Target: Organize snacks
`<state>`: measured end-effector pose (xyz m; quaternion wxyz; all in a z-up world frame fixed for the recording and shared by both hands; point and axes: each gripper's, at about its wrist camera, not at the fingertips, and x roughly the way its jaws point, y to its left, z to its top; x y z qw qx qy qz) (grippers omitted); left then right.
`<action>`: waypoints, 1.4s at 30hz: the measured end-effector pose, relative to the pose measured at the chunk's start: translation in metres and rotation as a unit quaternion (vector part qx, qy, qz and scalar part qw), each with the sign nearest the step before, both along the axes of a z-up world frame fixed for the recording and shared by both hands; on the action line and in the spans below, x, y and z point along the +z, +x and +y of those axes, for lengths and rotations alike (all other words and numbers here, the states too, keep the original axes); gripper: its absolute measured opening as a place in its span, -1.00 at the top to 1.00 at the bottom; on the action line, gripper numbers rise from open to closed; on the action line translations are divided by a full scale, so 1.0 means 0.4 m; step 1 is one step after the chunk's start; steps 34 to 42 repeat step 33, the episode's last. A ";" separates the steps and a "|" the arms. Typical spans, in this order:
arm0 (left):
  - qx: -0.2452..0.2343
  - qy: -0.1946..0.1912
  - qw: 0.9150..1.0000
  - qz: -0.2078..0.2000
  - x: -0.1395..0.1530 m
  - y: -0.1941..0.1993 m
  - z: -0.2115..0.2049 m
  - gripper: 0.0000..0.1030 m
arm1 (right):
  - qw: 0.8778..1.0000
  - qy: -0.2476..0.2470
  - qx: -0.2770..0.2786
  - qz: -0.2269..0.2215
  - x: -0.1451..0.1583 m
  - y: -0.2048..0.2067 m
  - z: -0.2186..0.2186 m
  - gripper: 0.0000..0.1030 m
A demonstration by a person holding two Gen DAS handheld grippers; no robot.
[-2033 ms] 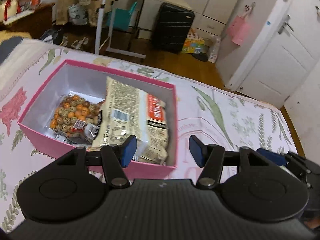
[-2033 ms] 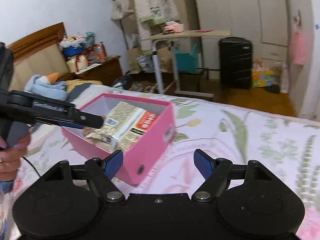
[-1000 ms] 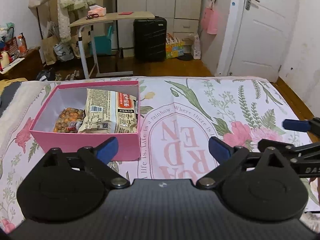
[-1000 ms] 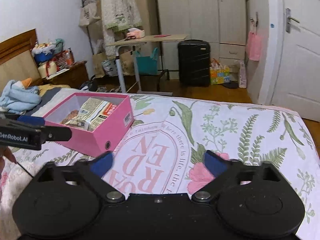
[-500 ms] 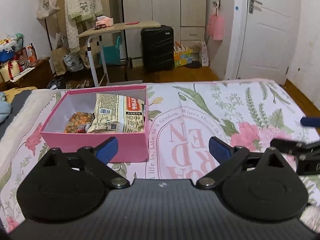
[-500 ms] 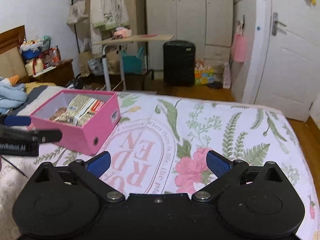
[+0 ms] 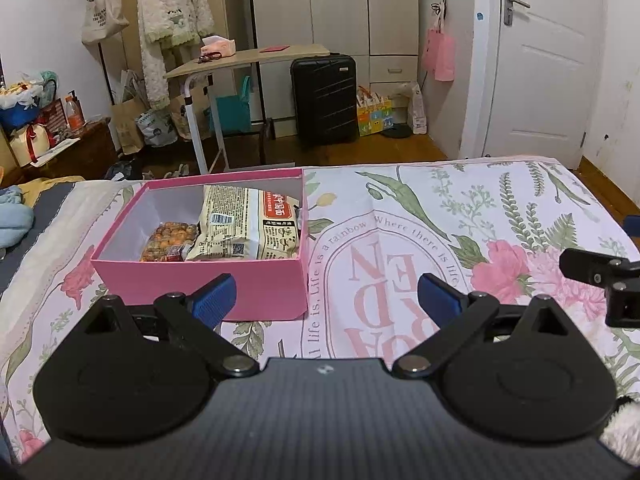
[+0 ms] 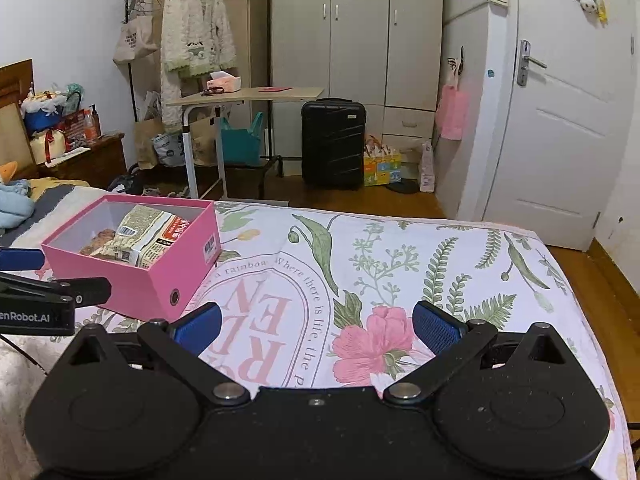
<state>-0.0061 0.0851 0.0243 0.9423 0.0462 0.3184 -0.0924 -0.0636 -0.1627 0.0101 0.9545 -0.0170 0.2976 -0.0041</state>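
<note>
Both tongs, left gripper point(image 7: 326, 292) & right gripper point(image 8: 314, 322), are held wide open, nothing gripped. Snack bags point(image 7: 244, 228) are kept in pink box point(image 7: 200, 280) near bed's point(image 7: 400, 208) far-left edge.

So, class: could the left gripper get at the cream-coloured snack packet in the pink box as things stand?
Probably yes. The left gripper has open, empty jaws, the pink cardboard box has no lid, and the cream-coloured snack packet lies exposed on top.

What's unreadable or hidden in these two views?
- Pink box bottom, left wrist view: hidden under the large snack bag and small snack pack.
- Large bag's small print: too small in both views.
- Left hand-held gripper, right wrist view: cut off by the left edge.
</note>
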 end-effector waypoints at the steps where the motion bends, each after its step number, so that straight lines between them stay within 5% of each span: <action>1: 0.002 0.000 1.000 0.000 -0.002 0.000 0.001 -0.91 | 1.000 -0.001 -0.002 0.000 -0.001 -0.001 0.001 -1.00; 42: 0.014 -0.001 1.000 0.017 -0.016 -0.003 0.004 -0.99 | 1.000 -0.004 -0.007 0.014 -0.003 0.005 -0.003 -1.00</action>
